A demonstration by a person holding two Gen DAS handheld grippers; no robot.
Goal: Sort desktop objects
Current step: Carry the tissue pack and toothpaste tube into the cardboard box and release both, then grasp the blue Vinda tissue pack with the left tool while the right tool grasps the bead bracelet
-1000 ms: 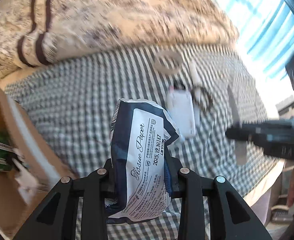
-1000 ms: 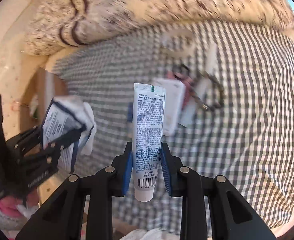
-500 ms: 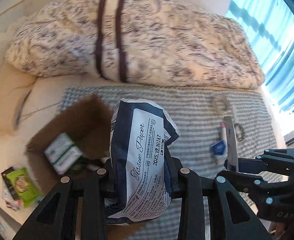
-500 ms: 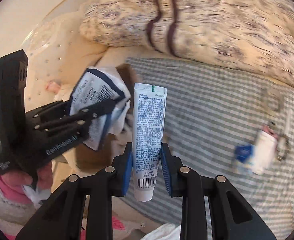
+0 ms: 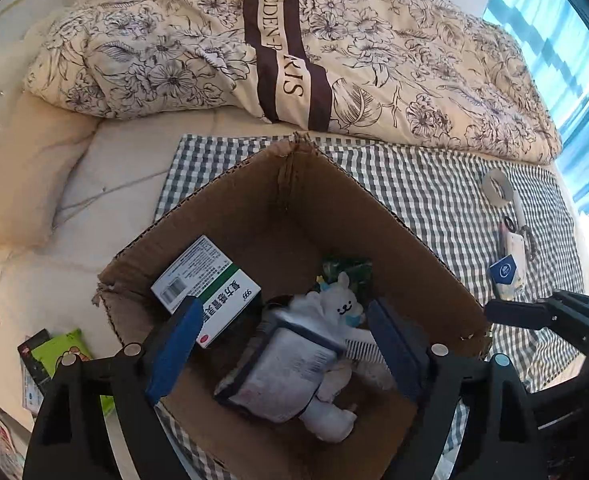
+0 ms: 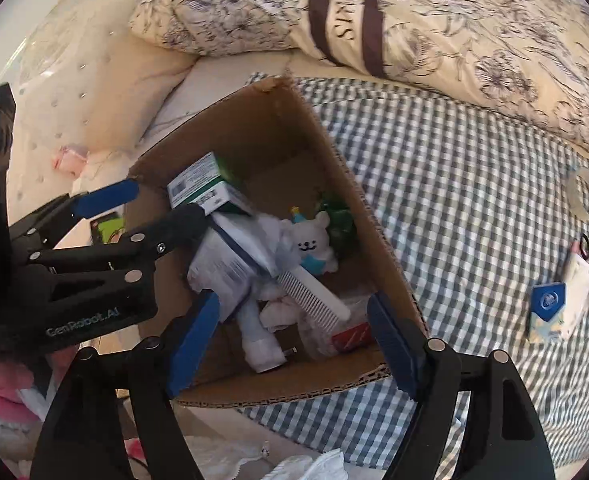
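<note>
Both loads have left the grippers since half a second ago: the tissue pack [image 5: 282,364] that the left gripper [image 5: 282,344] carried and the tube [image 6: 254,328] that the right gripper [image 6: 294,336] carried now lie inside the cardboard box [image 5: 394,240], and both grippers hang above it with jaws spread and nothing between them. Within the box, the tissue pack rests in the middle beside a green-and-white medicine box [image 5: 206,284], a small white plush bear [image 6: 310,244] and a white comb [image 6: 314,296], with the tube under the pack toward the near wall. So this pair of drops looks finished. Outside the box, on the checked cloth [image 5: 434,192] to its right, a tape roll [image 5: 498,192], a blue-labelled packet [image 5: 504,276] and a keyring cluster [image 5: 516,236] remain, so sorting seems well along but not complete.
</note>
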